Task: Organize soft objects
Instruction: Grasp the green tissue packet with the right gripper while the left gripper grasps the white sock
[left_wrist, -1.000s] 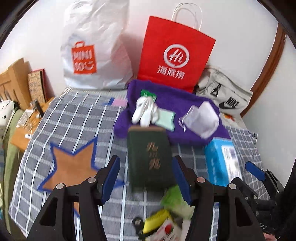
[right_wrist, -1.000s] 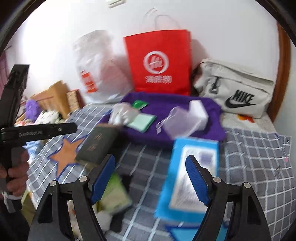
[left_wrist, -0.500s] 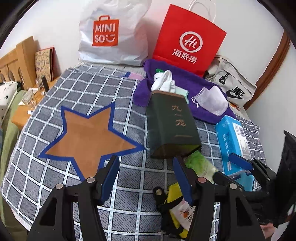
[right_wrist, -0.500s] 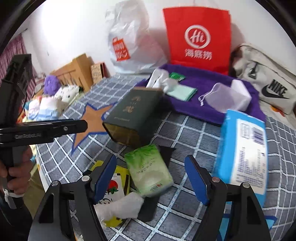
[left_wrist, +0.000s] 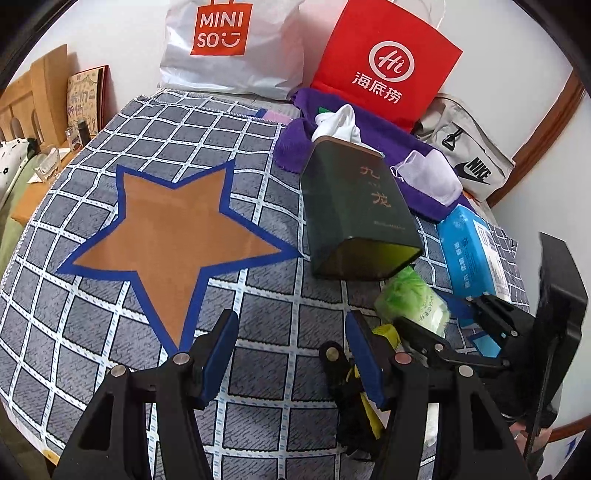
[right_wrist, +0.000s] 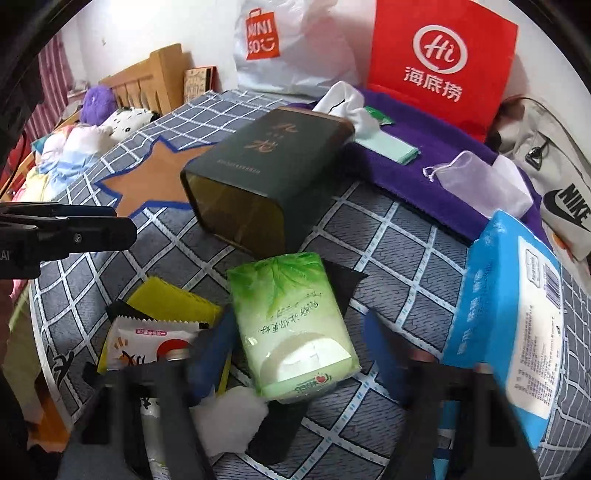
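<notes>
A green tissue pack (right_wrist: 291, 332) lies on the checked bedspread (left_wrist: 258, 350), in front of a dark green tin (right_wrist: 266, 173) that rests on its side. My right gripper (right_wrist: 299, 350) straddles the pack and its jaws are closing. The blurred blue pads stand beside the pack's near end, with a gap still showing on the right. My left gripper (left_wrist: 291, 354) hovers open over bare bedspread near the star patch (left_wrist: 170, 232), holding nothing. A blue wipes pack (right_wrist: 509, 321) lies to the right. A white cloth (left_wrist: 340, 125) and a sheer pouch (left_wrist: 428, 177) rest on a purple towel (left_wrist: 291, 147).
A yellow packet, a snack sachet (right_wrist: 147, 339) and a white tissue wad (right_wrist: 229, 417) lie left of the green pack. A white Miniso bag (left_wrist: 229, 44), a red paper bag (left_wrist: 384, 62) and a grey Nike bag (left_wrist: 469, 158) line the wall. A wooden headboard (right_wrist: 147, 77) stands far left.
Both grippers have sunk toward the bedspread. The right one came down over the green tissue pack and its jaws have narrowed around it. The left jaws kept their width.
</notes>
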